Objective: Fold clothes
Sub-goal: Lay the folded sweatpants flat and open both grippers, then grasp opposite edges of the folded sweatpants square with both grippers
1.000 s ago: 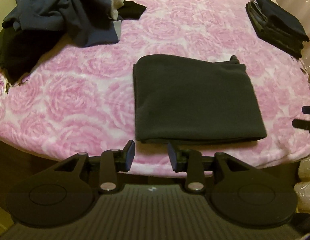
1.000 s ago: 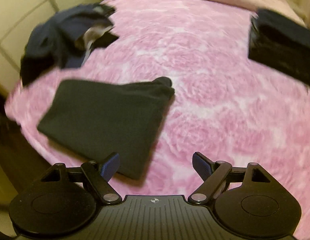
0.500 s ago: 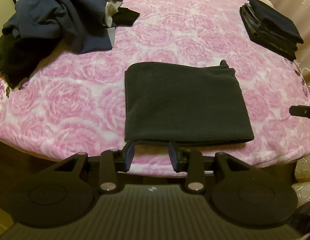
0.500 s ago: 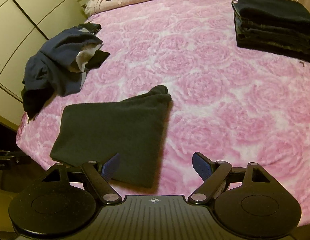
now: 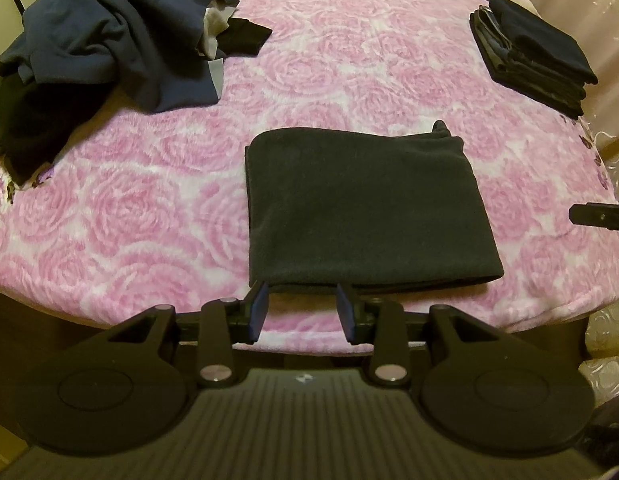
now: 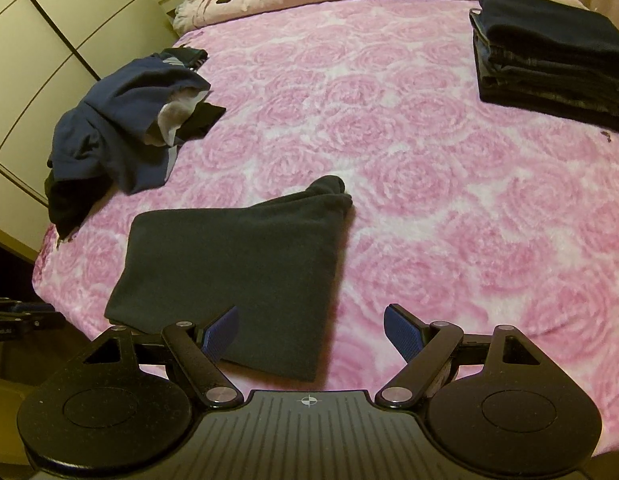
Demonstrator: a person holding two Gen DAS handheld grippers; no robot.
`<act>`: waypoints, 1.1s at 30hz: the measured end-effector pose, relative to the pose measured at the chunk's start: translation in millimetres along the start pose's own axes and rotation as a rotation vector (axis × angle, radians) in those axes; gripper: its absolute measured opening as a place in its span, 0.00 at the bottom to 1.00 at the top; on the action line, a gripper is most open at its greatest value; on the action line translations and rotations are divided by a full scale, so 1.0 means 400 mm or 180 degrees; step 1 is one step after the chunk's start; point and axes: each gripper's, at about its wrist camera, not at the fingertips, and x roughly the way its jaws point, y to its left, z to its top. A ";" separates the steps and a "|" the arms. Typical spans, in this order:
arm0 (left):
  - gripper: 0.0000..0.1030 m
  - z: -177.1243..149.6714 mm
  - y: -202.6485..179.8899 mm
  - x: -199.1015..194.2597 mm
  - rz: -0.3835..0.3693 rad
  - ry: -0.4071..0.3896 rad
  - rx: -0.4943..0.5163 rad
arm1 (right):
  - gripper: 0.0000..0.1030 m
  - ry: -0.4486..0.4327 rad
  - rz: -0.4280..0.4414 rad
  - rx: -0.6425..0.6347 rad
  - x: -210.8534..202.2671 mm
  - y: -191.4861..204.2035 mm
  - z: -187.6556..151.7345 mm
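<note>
Your left tongs [image 5: 301,307] sit narrowly parted at the soft, limp folded cloth's [image 5: 361,204] near edge; right tongs [image 6: 311,334] gape wide, empty.

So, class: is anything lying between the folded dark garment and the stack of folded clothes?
Nothing visible does. Between the folded dark garment and the stack of folded clothes there is only bare pink blanket. The unfolded pile lies off to the other side.
</note>
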 end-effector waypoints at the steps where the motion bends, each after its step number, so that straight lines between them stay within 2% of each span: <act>1: 0.31 0.000 0.000 -0.001 -0.0002 -0.0001 -0.0001 | 0.80 0.0002 -0.0004 -0.0004 0.000 0.000 -0.001; 4: 0.31 -0.002 0.000 0.001 0.0000 -0.0003 0.0003 | 0.80 0.0012 -0.0016 -0.0033 0.001 -0.001 -0.003; 5: 0.31 -0.003 -0.002 0.001 0.0032 -0.0017 0.0049 | 0.80 0.0009 -0.0049 -0.0184 0.001 0.009 -0.007; 7: 0.32 -0.006 -0.010 -0.001 0.0133 -0.0063 0.0192 | 0.80 -0.0010 -0.0169 -0.0736 0.004 0.049 -0.020; 8: 0.33 -0.008 -0.014 -0.001 0.0183 -0.0086 0.0263 | 0.80 -0.0040 -0.0211 -0.1186 0.007 0.079 -0.039; 9: 0.35 -0.014 -0.025 -0.002 0.0267 -0.0143 0.0435 | 0.80 -0.0075 -0.0201 -0.1721 0.011 0.112 -0.068; 11: 0.43 -0.033 -0.056 -0.005 0.0476 -0.0300 0.0906 | 0.80 -0.0079 -0.0099 -0.2512 0.029 0.155 -0.125; 16: 0.50 -0.124 -0.138 0.033 0.0784 -0.0556 0.2174 | 0.80 -0.0012 -0.0049 -0.3628 0.133 0.202 -0.252; 19: 0.52 -0.190 -0.181 0.088 0.0781 -0.0630 0.2841 | 0.80 0.0012 -0.0058 -0.3935 0.205 0.214 -0.311; 22: 0.52 -0.237 -0.203 0.150 0.0775 -0.0628 0.3326 | 0.80 -0.0080 -0.0113 -0.4095 0.269 0.219 -0.342; 24: 0.52 -0.249 -0.201 0.184 0.0772 -0.0628 0.3436 | 0.79 -0.0133 -0.0196 -0.4153 0.313 0.220 -0.349; 25: 0.52 -0.255 -0.200 0.201 0.0770 -0.0628 0.3491 | 0.76 -0.0140 -0.0240 -0.4157 0.334 0.219 -0.350; 26: 0.52 -0.261 -0.198 0.219 0.0768 -0.0628 0.3546 | 0.67 -0.0138 -0.0287 -0.4207 0.356 0.217 -0.355; 28: 0.53 -0.272 -0.196 0.253 0.0764 -0.0627 0.3656 | 0.66 -0.0116 -0.0385 -0.4393 0.401 0.213 -0.373; 31: 0.56 -0.281 -0.171 0.293 0.0780 -0.0679 0.3651 | 0.66 -0.0134 -0.0427 -0.4581 0.433 0.205 -0.382; 32: 0.58 -0.282 -0.166 0.299 0.0792 -0.0700 0.3653 | 0.63 -0.0110 -0.0420 -0.4574 0.435 0.204 -0.374; 33: 0.59 -0.283 -0.163 0.304 0.0800 -0.0717 0.3657 | 0.46 -0.0056 -0.0399 -0.4508 0.431 0.204 -0.356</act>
